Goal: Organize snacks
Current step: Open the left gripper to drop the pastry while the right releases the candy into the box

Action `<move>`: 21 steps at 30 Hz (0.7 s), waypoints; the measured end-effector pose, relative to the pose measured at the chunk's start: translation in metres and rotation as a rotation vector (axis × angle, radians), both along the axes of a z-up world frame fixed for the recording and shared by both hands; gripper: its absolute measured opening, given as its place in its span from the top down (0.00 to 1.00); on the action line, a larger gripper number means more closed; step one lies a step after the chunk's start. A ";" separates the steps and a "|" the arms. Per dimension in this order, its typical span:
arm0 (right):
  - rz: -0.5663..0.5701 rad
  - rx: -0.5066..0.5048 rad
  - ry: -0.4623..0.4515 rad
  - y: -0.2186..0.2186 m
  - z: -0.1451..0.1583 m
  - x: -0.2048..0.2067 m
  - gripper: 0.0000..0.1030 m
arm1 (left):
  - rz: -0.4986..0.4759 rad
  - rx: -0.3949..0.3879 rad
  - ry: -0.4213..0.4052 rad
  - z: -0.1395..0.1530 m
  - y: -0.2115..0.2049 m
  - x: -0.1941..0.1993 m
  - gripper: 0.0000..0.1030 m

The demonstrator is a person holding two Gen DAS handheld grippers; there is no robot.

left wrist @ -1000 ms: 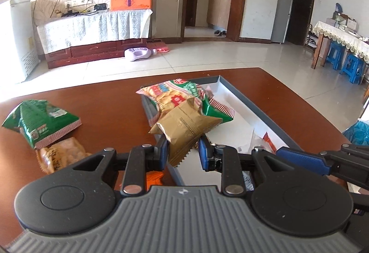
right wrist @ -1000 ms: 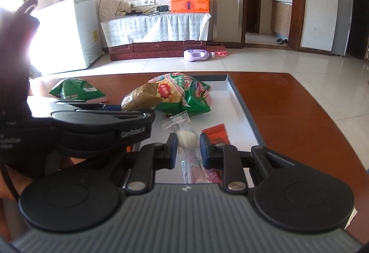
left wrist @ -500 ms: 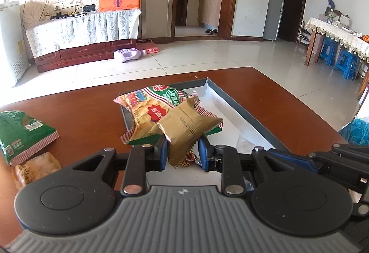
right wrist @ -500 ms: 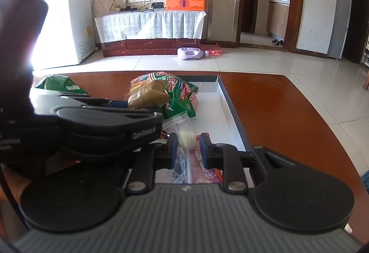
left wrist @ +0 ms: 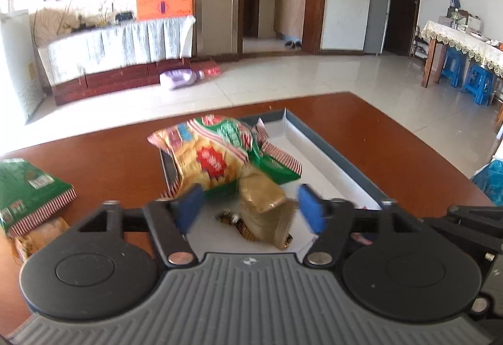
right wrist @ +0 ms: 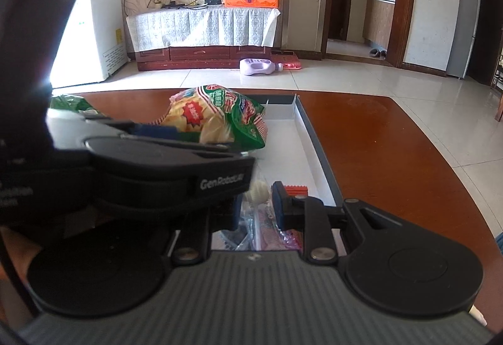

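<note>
- The left gripper [left wrist: 251, 208] now has its jaws spread wide; a moment ago they pinched the tan snack packet [left wrist: 267, 203].
- The packet now lies loose between the fingers, in the tray [left wrist: 330, 153], leaning against the chip bag [left wrist: 217, 156].

Both wrist cameras are sitting low and close over the tray [left wrist: 330, 156], looking along their own fingers toward 12 o'clock, at the TV wall. The left view is looking from the tray's near-left; the right view [right wrist: 317, 150] is looking from its near end. Both are sharing the chip bag [left wrist: 217, 156] [right wrist: 213, 115].
</note>
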State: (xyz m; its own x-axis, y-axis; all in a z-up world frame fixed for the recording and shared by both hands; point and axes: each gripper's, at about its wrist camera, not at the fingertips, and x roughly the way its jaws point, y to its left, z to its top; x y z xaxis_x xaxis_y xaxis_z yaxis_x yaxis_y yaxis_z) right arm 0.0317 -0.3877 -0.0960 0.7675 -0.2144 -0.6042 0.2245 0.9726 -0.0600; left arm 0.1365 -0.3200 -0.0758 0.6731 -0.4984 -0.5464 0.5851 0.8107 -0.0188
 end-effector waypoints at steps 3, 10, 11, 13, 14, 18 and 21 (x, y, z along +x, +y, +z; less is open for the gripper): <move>0.005 0.002 -0.003 0.003 0.002 -0.001 0.76 | 0.002 -0.008 -0.012 0.005 0.003 -0.001 0.17; 0.018 0.003 -0.008 0.007 0.005 -0.001 0.75 | 0.003 -0.003 -0.001 0.008 0.011 -0.002 0.13; 0.019 0.000 -0.009 0.009 0.005 -0.001 0.75 | 0.003 -0.004 -0.002 0.009 0.011 -0.004 0.12; 0.024 0.003 -0.013 0.010 0.007 -0.001 0.73 | -0.005 -0.010 0.000 0.010 0.015 -0.005 0.11; 0.025 0.000 -0.017 0.012 0.008 -0.002 0.71 | -0.007 -0.009 0.001 0.011 0.015 -0.007 0.11; 0.028 -0.013 -0.025 0.017 0.010 -0.002 0.65 | -0.009 -0.007 0.000 0.012 0.020 -0.010 0.08; 0.030 -0.021 -0.022 0.020 0.010 -0.002 0.64 | -0.009 -0.014 0.005 0.014 0.024 -0.012 0.08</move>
